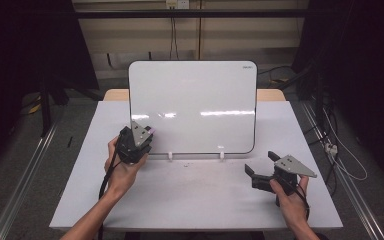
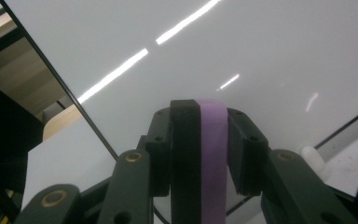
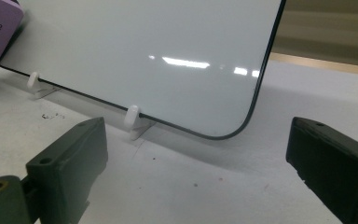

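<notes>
White table [image 1: 190, 195], whiteboard [image 1: 195, 100] propped on clips, left gripper [image 1: 149, 134] pinching purple eraser [image 2: 213, 154] against it, eraser mostly hidden, right gripper [image 1: 261, 165] spread wide

Left gripper [image 1: 147, 136] (purple eraser [image 1: 151, 131]) meets whiteboard [image 1: 195, 100].
</notes>
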### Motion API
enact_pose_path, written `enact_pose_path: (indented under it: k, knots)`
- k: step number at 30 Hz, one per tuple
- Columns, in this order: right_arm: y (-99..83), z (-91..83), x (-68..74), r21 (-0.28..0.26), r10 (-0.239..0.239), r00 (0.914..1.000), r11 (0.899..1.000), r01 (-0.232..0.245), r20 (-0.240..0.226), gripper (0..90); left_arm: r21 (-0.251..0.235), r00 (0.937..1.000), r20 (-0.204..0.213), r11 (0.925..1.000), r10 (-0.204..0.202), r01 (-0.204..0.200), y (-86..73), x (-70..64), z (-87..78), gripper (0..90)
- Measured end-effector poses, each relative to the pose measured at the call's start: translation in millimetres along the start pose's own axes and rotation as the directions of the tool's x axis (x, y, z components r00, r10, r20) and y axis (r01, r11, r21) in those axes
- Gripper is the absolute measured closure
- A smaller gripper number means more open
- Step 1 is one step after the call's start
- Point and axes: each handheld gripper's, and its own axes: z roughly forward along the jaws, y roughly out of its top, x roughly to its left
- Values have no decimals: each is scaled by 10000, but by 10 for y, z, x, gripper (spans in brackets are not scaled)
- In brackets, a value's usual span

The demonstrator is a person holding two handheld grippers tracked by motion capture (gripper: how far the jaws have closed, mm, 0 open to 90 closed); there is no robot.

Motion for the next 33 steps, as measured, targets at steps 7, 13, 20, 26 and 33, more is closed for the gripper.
enact_pose_path:
  k: [7,13,20,26,33]
  knots:
    - [-1,3,6,33,43,10000,10000,-43,-69,52,75,9996,-178,9997,226,-225,32,-47,86,648]
    - [0,7,6,23,43,10000,10000,-43,-74,52,50,9998,-59,9998,204,-203,25,-22,82,642]
    - [3,10,4,9,39,10000,10000,-38,-75,53,-210,9999,114,9998,-51,53,27,-6,95,615]
    - [3,1,-4,-27,39,10000,10000,-39,-61,53,-518,9936,674,9942,-905,940,-10,66,61,432]
    - [3,8,-6,-10,58,10000,10000,-58,-33,53,-1079,9665,1784,9727,-1844,2055,-63,125,-19,112]
